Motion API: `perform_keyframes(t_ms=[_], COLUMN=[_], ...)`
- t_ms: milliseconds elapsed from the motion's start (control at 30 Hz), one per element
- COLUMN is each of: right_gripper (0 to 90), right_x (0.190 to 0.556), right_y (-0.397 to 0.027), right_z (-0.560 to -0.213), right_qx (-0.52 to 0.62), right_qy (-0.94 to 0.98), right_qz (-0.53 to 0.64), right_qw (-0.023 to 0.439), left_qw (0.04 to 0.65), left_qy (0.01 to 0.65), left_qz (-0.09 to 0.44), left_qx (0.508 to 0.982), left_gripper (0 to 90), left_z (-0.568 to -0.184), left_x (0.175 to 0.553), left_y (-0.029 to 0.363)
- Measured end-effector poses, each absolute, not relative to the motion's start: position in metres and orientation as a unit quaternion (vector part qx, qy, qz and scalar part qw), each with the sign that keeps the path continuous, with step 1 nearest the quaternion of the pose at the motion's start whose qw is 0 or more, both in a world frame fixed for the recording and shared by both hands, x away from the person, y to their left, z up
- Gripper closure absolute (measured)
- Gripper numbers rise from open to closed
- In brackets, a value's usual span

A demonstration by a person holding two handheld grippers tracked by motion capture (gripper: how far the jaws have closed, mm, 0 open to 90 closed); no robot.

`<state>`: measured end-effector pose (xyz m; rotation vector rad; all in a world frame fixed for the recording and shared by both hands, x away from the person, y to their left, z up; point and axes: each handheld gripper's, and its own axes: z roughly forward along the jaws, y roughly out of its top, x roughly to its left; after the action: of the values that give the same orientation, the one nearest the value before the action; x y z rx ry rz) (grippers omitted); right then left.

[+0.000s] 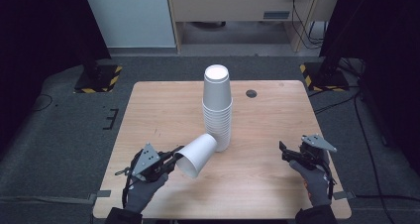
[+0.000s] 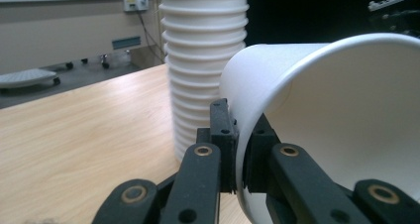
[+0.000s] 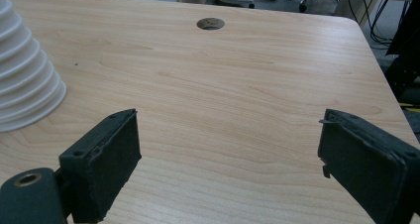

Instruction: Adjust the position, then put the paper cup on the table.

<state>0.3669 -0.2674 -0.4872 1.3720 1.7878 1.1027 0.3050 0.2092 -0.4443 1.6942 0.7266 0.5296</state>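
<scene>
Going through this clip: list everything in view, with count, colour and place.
single cup: one, white, tilted on its side near the front left of the table, rim clamped in the left gripper
cup stack: one, white, upside down, mid-table
table: one, light wood, centre
cable hole: one, dark, far right part of the tabletop
left gripper: black, jaws shut on the single cup's wall
right gripper: black, jaws wide open over bare tabletop, front right
gloved hands: two, grey, bottom edge
</scene>
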Motion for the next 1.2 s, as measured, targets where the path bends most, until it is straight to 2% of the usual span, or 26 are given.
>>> perform_keyframes(t_ms=[500, 833, 1200], right_gripper=[9.4, 9.2, 9.9], right_x=[0.368, 0.369, 0.371], right_y=[-0.266, -0.263, -0.262], right_z=[-0.490, -0.494, -0.509], right_qx=[0.518, 0.511, 0.508], right_qy=[0.685, 0.701, 0.727], right_qz=[0.413, 0.389, 0.355], right_qw=[0.303, 0.310, 0.296], left_qw=[0.559, 0.534, 0.495], left_qy=[0.357, 0.394, 0.430], left_qz=[0.248, 0.282, 0.308], left_qx=[0.706, 0.693, 0.689], left_gripper=[85.6, 85.5, 85.7], left_z=[-0.444, -0.439, -0.434], left_x=[0.300, 0.309, 0.325], left_y=[0.250, 0.267, 0.285])
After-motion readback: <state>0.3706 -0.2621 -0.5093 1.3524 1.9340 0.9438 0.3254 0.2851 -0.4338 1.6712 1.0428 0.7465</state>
